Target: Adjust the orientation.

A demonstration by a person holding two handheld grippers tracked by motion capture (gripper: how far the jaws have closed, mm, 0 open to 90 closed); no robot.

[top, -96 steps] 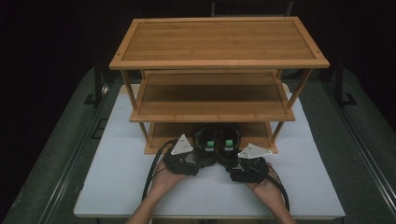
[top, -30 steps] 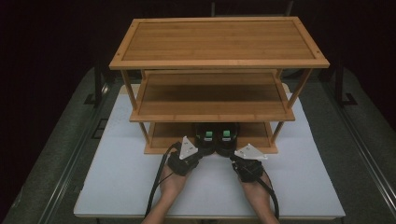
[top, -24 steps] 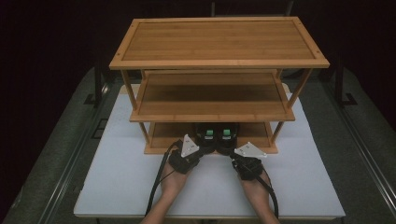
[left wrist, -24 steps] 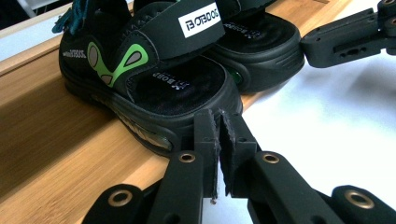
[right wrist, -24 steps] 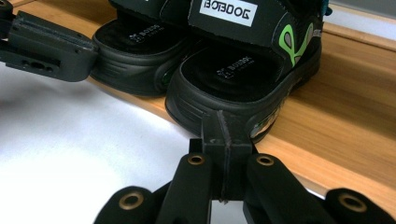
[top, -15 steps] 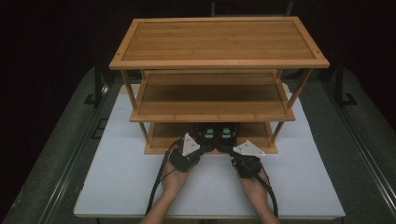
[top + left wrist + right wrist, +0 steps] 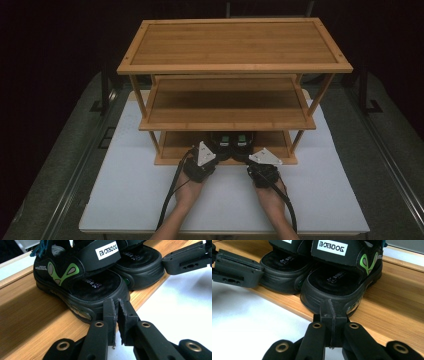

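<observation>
Both forearms are coming in from 6 o'clock, pointing toward 12. Left gripper [image 7: 210,150] is angling toward 1 o'clock, its jaws a hair apart, nothing between them. Right gripper [image 7: 250,154] is sitting at its 3 o'clock, jaws pressed together.

matt wood rack [image 7: 235,45], rubbery blk sandals [image 7: 82,287]

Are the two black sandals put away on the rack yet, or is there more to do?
Nearly done. Both sandals, the left sandal and the right sandal, stand side by side on the bottom shelf of the wooden rack. The left gripper and right gripper are shut at their heels. What probably remains: a last nudge, then pulling away.
</observation>
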